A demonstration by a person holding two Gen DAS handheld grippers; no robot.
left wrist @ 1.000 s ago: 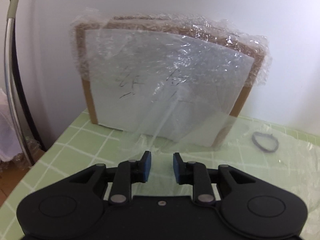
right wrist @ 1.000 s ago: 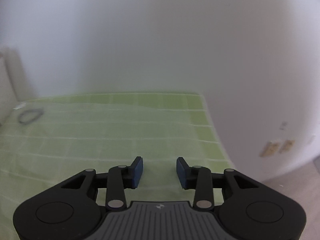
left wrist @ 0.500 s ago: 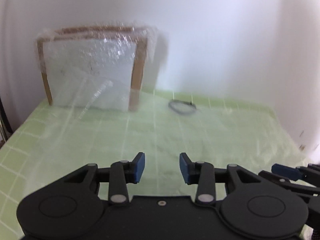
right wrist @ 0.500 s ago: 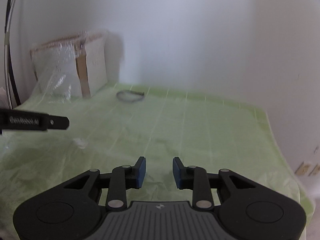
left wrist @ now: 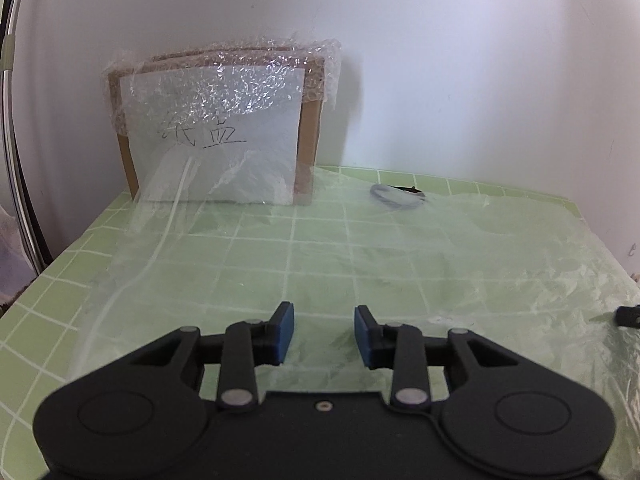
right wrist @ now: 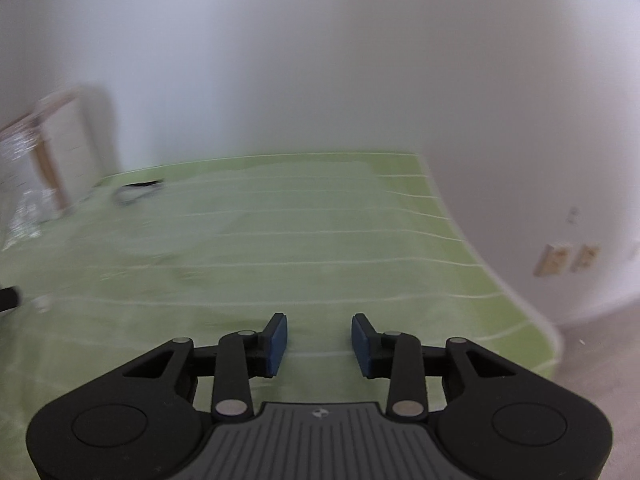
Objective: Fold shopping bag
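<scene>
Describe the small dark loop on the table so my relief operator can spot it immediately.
Start at the bubble-wrapped cardboard box standing against the white wall at the back of the green checked table. Just right of the box's base lies the loop, partly under the clear shopping bag. It is the only small dark ring there.

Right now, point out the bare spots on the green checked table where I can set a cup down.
Bare green checked table shows along the left edge, beside the clear plastic shopping bag, and in the far right corner behind it. The bag covers the middle. The back left is crowded: bubble-wrapped cardboard box, grey band.
</scene>
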